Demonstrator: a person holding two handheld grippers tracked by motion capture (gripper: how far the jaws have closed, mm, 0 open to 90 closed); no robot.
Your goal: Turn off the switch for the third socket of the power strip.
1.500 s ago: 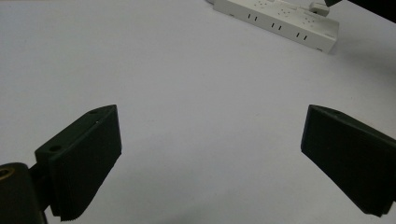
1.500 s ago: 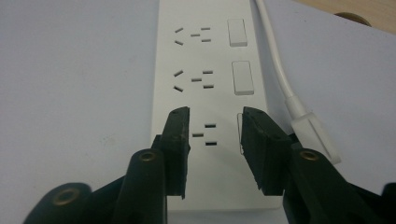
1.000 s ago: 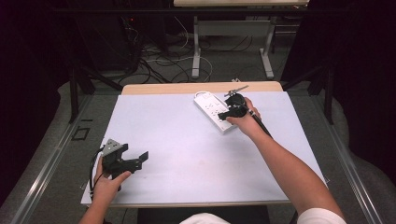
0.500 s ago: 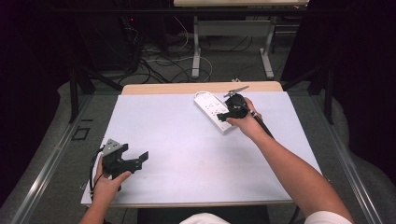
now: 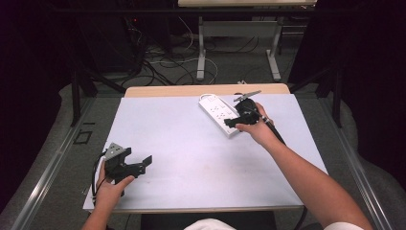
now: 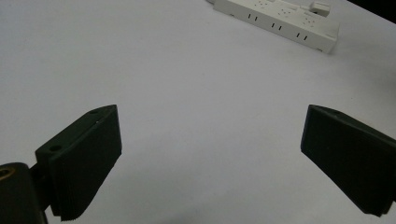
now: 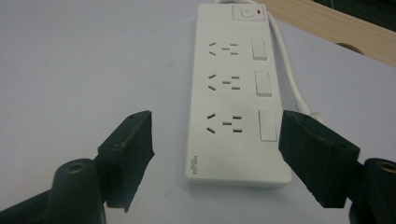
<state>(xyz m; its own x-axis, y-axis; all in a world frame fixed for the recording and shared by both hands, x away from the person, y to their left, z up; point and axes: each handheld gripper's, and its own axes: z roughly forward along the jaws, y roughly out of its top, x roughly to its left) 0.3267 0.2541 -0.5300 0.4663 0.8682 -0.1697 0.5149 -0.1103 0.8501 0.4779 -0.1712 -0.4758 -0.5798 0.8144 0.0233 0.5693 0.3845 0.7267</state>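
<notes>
High view: right gripper (image 5: pixel 233 121) sits at the power strip's (image 5: pixel 216 111) near end, barely shifted from before; left gripper (image 5: pixel 143 163) unmoved, spread wide over bare table (image 5: pixel 191 158). Left gripper view: strip (image 6: pixel 280 21) lies far beyond the spread jaws. Right gripper view: jaws have just been opening, strip's (image 7: pixel 233 93) near end sits between them, pads clear.

The bench (image 5: pixel 191 158) has a pale, whitish top with a strip of bare wood along its 12 o'clock edge. A white three-socket power strip (image 5: pixel 218 115) lies flat on it toward 1 o'clock, its cord (image 7: pixel 289 79) trailing alongside.
</notes>
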